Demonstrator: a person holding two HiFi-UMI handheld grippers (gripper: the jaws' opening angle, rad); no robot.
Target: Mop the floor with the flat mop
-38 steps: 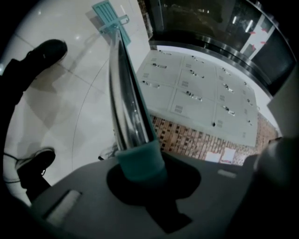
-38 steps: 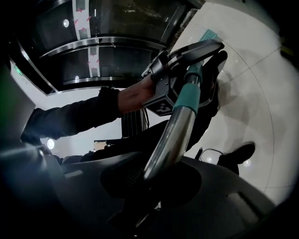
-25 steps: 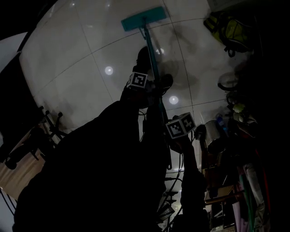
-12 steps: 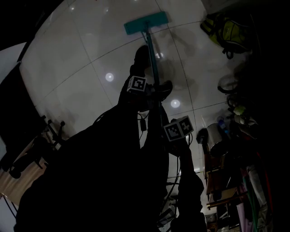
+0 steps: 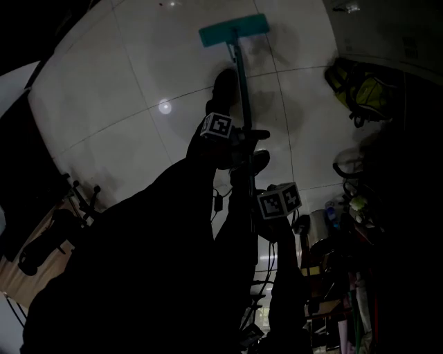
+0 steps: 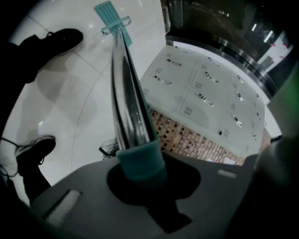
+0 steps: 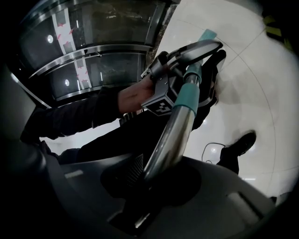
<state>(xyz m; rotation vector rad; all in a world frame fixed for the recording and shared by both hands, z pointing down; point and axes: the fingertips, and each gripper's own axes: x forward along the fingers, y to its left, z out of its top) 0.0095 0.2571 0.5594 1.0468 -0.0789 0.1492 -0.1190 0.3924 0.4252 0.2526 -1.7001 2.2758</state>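
A flat mop with a teal head (image 5: 234, 30) lies on the glossy white tiled floor (image 5: 124, 83) at the top of the head view. Its metal pole (image 5: 240, 76) runs down to both grippers. My left gripper (image 5: 232, 138) is shut on the pole, higher toward the head; in the left gripper view the pole's teal sleeve (image 6: 139, 161) sits between the jaws and the mop head (image 6: 111, 14) shows far off. My right gripper (image 5: 266, 214) is shut on the pole (image 7: 170, 140) lower down, and its view looks along the pole to the left gripper (image 7: 168, 95).
The person's dark shoes (image 5: 225, 86) stand beside the pole. A yellow-green bag (image 5: 360, 93) lies at the right. Cluttered buckets and tools (image 5: 332, 228) line the lower right. A dark stand and wooden board (image 5: 41, 242) sit at the lower left. A cable (image 5: 266, 259) trails on the floor.
The mop head has slid further away across the tiles and slightly right. Both grippers moved with the pole, still holding it.
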